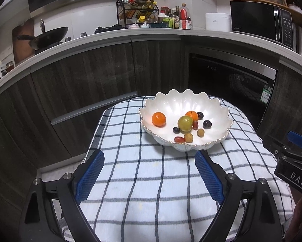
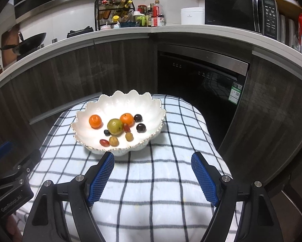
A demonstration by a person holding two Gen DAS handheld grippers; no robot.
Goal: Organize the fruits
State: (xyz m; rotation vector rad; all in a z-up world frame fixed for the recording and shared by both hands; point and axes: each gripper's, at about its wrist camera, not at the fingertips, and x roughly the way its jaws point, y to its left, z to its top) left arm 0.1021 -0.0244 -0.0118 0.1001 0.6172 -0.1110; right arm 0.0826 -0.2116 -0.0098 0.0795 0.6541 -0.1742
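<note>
Fruits all lie inside the white scalloped bowl (image 1: pixel 186 109), which stands on the checked cloth (image 1: pixel 146 181) over a small table; none shows on the cloth itself. That would fit either a sorting already finished or fruit waiting to be taken out and arranged, and the pictures do not settle which.

From the left wrist view, the bowl holds two oranges, one (image 1: pixel 158 119) set apart on the left and one (image 1: pixel 191 115) at the back touching a green apple (image 1: pixel 185 123). Around them are dark grapes (image 1: pixel 207 124), a red grape (image 1: pixel 179 139) near the front rim, and two small tan fruits (image 1: pixel 188 137). The left gripper (image 1: pixel 149 178) hangs over the cloth short of the bowl, its jaws spread wide with nothing between them.

From the right wrist view, the same bowl (image 2: pixel 118 100) sits ahead and to the left. The right gripper (image 2: pixel 152 178) is likewise wide apart and empty, its left pad near the bowl's front rim.

The fruit is likely light. Oranges and apple are firm and round, best pinched across the middle, though smooth skins may roll. Grapes are soft, small and easily crushed, so they want a gentle squeeze. The bowl looks like ceramic, hard and breakable, with a thin wavy rim.
</note>
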